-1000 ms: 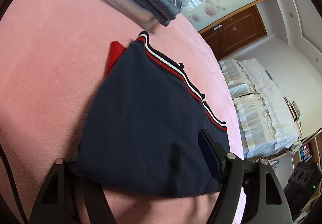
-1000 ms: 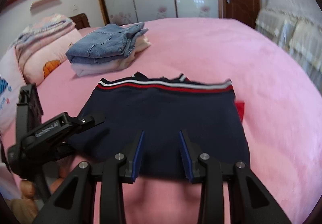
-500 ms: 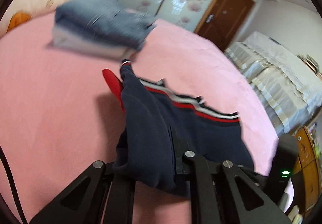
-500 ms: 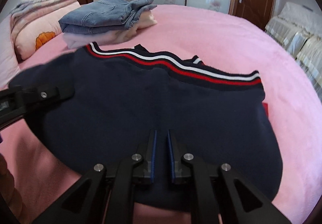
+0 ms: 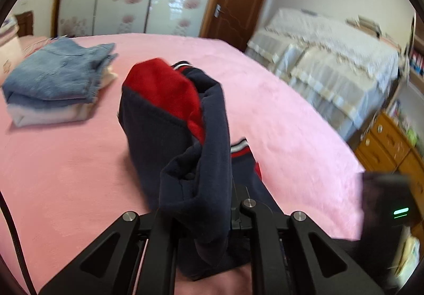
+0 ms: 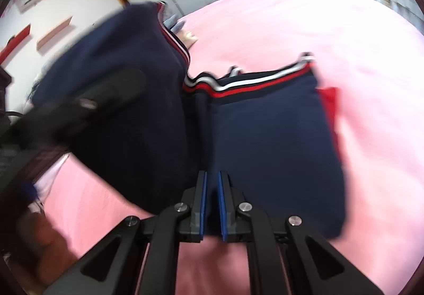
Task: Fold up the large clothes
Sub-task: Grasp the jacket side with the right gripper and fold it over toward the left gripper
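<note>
In the left wrist view, a stack of folded denim clothes (image 5: 57,83) lies at the left of the frame on the pink bed (image 5: 278,120), well apart from the work. At centre, the navy sweater (image 5: 185,152), with its red inner part showing at the top, rises off the bed in a bunched column straight out of the left tongs (image 5: 206,218). Their jaws are clamped on its near edge, the cloth draping over and hiding the fingertips. At the right edge of that frame, the dark blurred body with a green light looks like the other handset.

In the right wrist view, the lifted half of the sweater (image 6: 265,130) fills the upper left with the left tongs (image 6: 87,101) blurred in front of it, while the other half lies flat on the bed (image 6: 344,30) at centre right, its striped hem toward the top. The right tongs (image 6: 211,202) at bottom centre have just been closing; their blue pads stand nearly together, pinching the near edge at the crease.

The step in hand seems to be a half-fold: one side is raised while the middle is pinned. The next move likely calls for carrying the raised half across toward the right of the frame, aligning hem to hem, and lowering it before letting go.
</note>
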{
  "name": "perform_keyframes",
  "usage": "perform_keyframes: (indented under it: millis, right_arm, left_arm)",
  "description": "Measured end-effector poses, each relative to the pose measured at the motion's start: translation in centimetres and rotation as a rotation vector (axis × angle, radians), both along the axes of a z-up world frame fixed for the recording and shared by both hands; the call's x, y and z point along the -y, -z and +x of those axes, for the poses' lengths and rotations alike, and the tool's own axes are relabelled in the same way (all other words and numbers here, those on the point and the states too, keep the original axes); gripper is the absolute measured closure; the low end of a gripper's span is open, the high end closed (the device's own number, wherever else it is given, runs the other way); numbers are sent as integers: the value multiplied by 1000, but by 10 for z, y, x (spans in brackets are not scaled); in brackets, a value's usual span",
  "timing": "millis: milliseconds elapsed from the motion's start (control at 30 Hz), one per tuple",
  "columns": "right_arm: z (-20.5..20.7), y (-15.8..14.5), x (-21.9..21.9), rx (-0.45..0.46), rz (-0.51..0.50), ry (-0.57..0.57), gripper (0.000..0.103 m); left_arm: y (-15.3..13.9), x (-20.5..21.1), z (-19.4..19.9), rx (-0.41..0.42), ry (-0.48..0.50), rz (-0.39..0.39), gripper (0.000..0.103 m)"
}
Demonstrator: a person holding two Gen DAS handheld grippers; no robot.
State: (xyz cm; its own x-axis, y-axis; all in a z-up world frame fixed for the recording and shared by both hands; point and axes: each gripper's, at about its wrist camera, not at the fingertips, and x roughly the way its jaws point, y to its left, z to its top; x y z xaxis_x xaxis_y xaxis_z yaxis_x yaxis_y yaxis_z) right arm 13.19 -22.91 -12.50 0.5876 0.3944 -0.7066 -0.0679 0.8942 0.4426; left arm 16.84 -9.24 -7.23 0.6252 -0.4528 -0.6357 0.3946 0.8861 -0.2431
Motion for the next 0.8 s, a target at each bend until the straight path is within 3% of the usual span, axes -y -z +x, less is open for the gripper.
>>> perform_keyframes:
  millis: [233, 400, 500, 567, 667, 733, 800]
  right_arm:
    - [-35, -14, 36, 5, -115, 76, 96]
    - [-36, -9, 46, -15, -117, 111, 96]
    - [-31, -9, 44, -15, -121, 124, 95]
    - [-34, -10, 47, -9, -126, 133, 95]
    - [-37, -14, 53, -3, -131, 140, 95]
    - [-46, -21, 56, 2, -132, 148, 92]
    - [-48, -26, 61, 12, -123, 154, 93]
  left_arm:
    - [41, 55, 6, -97, 69, 186, 94]
    - [50, 82, -1, -46, 97, 327, 94]
    - [53, 85, -6, -41, 102, 354, 92]
    - [49, 85, -8, -44, 117, 339, 86]
    - [38, 78, -12, -55, 154, 269, 67]
    - [27, 69, -16, -71, 178, 206, 51]
    - [12, 53, -24, -93, 210, 112, 43]
